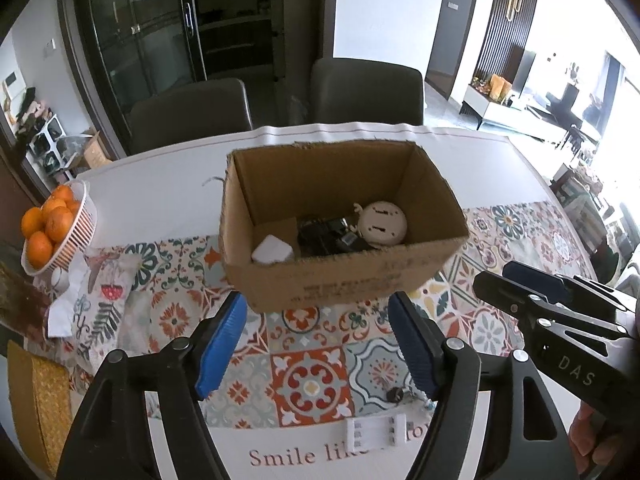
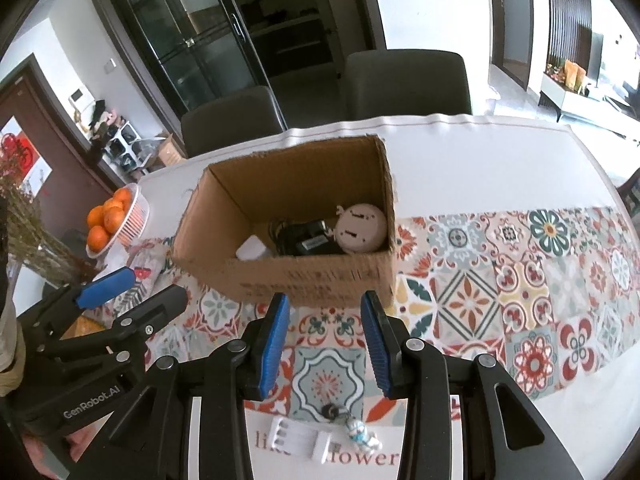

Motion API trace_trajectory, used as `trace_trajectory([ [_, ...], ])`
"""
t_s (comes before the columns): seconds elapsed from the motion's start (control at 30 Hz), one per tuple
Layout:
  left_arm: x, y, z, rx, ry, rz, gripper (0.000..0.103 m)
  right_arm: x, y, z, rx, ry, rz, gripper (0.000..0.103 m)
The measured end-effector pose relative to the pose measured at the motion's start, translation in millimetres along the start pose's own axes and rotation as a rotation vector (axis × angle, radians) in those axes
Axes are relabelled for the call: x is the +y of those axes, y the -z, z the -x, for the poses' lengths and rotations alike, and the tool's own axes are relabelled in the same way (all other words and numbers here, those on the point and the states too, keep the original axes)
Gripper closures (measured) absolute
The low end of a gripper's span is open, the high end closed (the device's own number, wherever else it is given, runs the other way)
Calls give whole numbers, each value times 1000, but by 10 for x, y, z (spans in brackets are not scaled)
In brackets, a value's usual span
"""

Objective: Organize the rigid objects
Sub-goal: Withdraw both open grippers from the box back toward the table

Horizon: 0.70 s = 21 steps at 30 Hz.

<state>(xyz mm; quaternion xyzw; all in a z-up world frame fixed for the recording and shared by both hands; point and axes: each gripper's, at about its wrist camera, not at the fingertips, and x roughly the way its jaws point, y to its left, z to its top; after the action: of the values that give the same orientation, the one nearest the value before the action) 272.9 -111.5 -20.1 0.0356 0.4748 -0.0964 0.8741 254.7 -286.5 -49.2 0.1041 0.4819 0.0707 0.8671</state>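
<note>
An open cardboard box point(image 1: 340, 280) point(image 2: 304, 280) stands on the patterned table runner. Inside it lie a round white device point(image 1: 383, 224) point(image 2: 362, 229), a black adapter point(image 1: 328, 234) point(image 2: 304, 238) and a white charger point(image 1: 272, 252) point(image 2: 251, 250). On the near side of the box, close to the table edge, lie a white plastic clip piece point(image 1: 376, 429) point(image 2: 300, 438) and a keyring with a small figurine point(image 2: 358, 432). My left gripper point(image 1: 316, 320) point(image 2: 154, 286) hovers open before the box with nothing between its fingers. Beside it, my right gripper point(image 2: 326, 304) point(image 1: 492, 276) stands open with a narrower gap, also empty.
A white basket point(image 1: 82, 236) of oranges stands at the left with crumpled tissue point(image 1: 68, 300) below it. A yellow woven mat point(image 1: 40, 400) lies at the near left. Two dark chairs point(image 1: 192, 116) stand behind the table. Dried stems point(image 2: 36, 240) rise at the left.
</note>
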Motion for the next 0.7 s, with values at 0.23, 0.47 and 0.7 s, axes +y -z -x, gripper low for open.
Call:
trace_trajectory([
  [0.23,-120,300,9,26,-4,7,30,-100,246,45,24,-3,3,64],
  [0.47,-230,546,-14,64,8,18,29,-197,463,66,50,-7,7,64],
  [0.7,-306,794,-123,124,26,34,28,-273,694,2,97,-12,26,61],
])
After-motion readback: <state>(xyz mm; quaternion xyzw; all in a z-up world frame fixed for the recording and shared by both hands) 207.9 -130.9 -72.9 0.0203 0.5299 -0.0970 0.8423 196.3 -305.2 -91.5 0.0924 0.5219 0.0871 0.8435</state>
